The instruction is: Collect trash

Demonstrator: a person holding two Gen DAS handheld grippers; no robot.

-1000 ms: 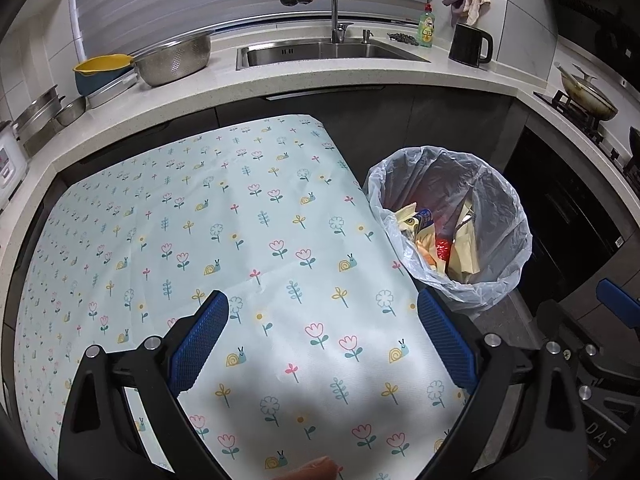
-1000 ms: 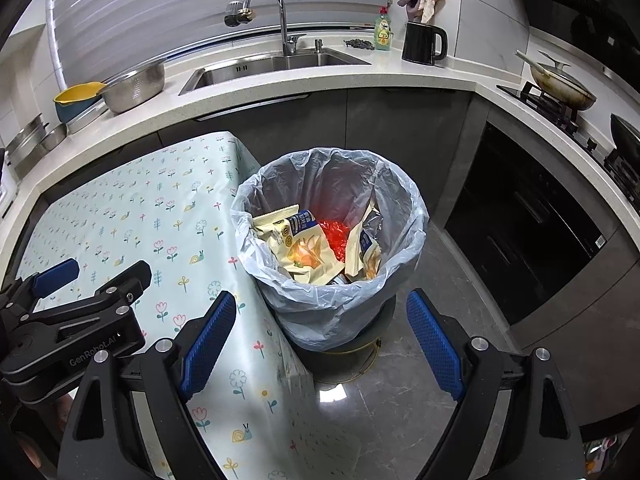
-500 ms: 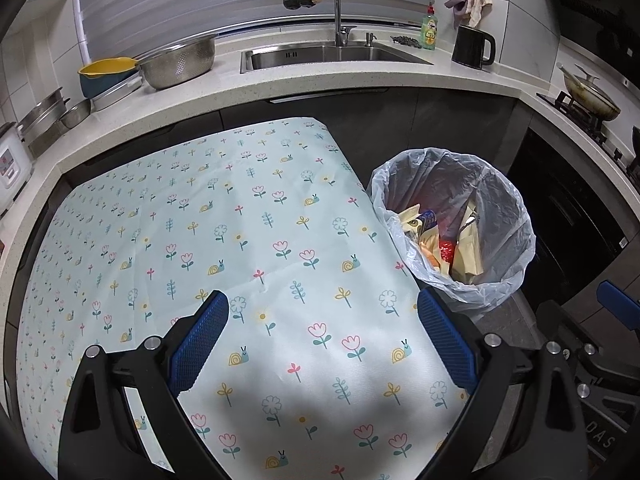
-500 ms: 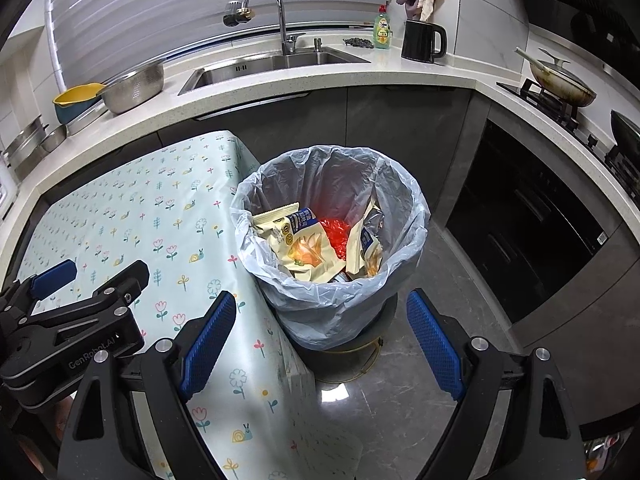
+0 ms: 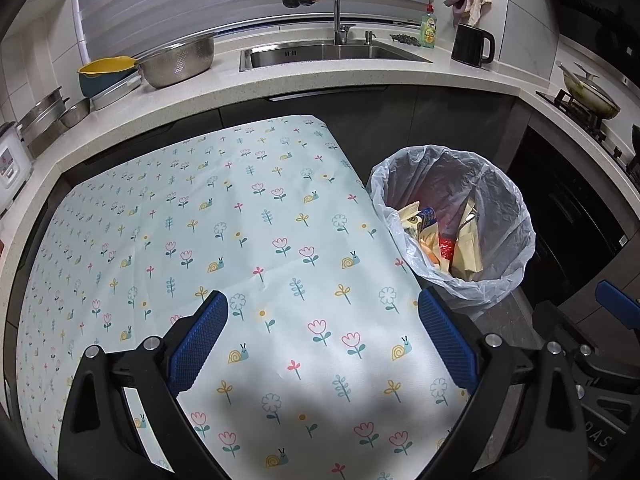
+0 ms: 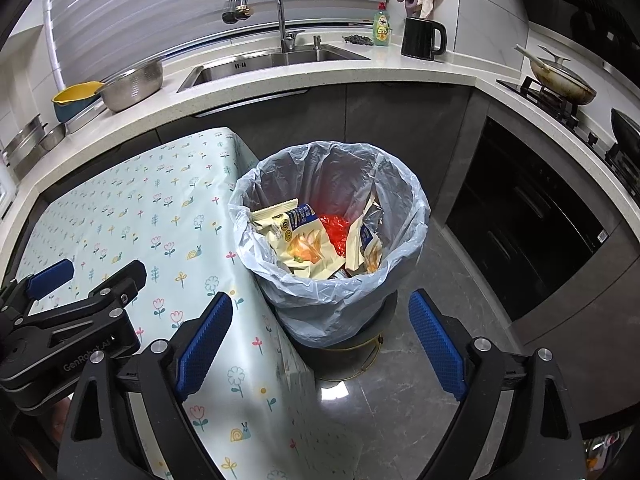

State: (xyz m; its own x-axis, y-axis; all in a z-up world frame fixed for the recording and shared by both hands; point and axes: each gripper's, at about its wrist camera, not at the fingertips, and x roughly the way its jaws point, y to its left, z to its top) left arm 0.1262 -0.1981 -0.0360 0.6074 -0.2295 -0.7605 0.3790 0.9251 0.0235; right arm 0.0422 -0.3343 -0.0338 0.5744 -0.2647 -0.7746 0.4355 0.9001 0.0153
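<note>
The trash [image 6: 308, 244], crumpled snack wrappers and a red scrap, already lies inside the lined bin [image 6: 404, 204] at the centre of the right wrist view, standing on the floor just beside the tabletop's [image 5: 192, 216] right edge. No loose litter shows on the flowered cloth. The bin sits directly ahead of the right claw [image 6: 320, 344], whose blue pads are spread wide and hold nothing; that hand is nearer. For the left claw [image 5: 324, 340], likewise spread and empty over the cloth, the bin lies toward the right of the frame.
</note>
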